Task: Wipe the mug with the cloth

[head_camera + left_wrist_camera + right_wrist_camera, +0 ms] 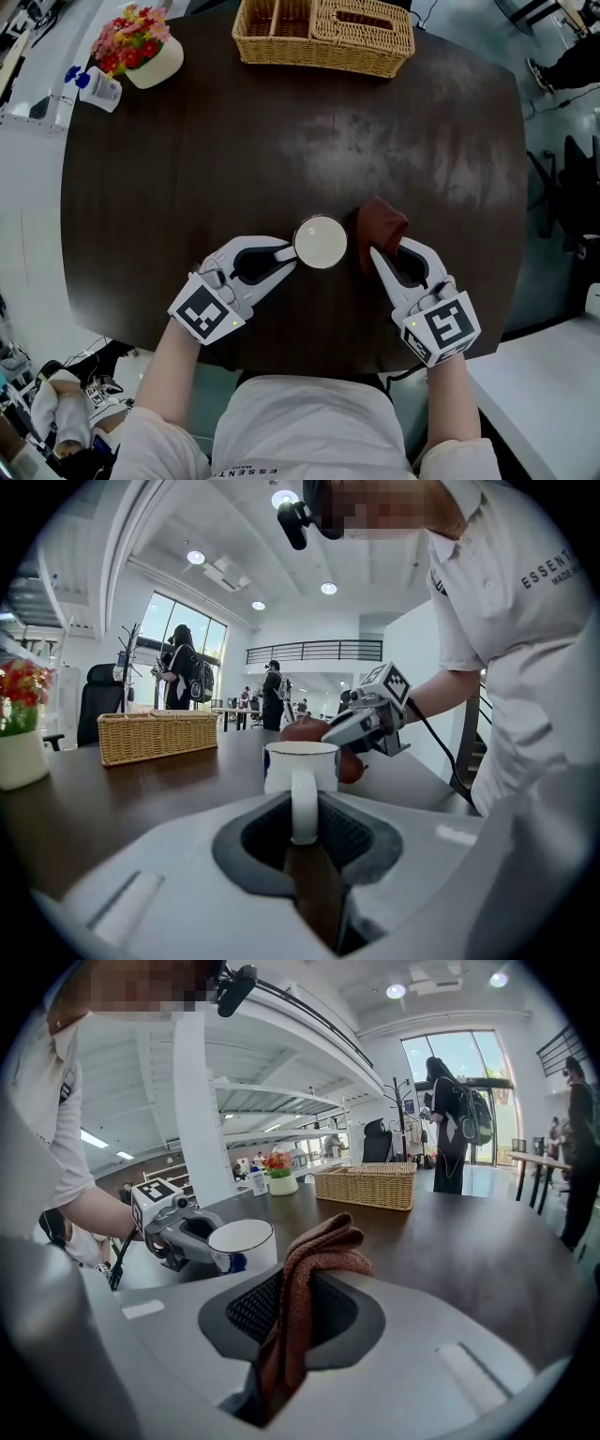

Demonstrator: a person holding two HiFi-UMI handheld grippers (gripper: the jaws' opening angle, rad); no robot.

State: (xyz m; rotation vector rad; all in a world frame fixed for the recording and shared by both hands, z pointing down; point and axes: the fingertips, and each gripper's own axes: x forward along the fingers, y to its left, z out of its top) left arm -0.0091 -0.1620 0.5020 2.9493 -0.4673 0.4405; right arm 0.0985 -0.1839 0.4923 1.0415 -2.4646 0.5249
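From the head view, my left claw (287,255) is closed on the handle of the mug (320,242). The mug stands mouth up near the front of the bench (169,187). My right claw (382,249) is clamped on the cloth (382,223), which is bunched just right of the mug and looks to be touching its side or very nearly. Both my forearms come in from the near edge, and the claws angle inward toward each other.

In the left gripper view the white handle stands upright between my jaws, which are pinched on it. I cannot tell whether the mug's base rests on the bench. To wipe well, I judge this grip must be firm, or the push of the cloth will twist the mug round its handle.

In the right gripper view the rust-brown cloth runs up through my shut jaws and folds over past the tips. That loose fold is what should meet the mug wall. I'd press it on lightly and sweep round the side, without letting the hard tips knock the rim.
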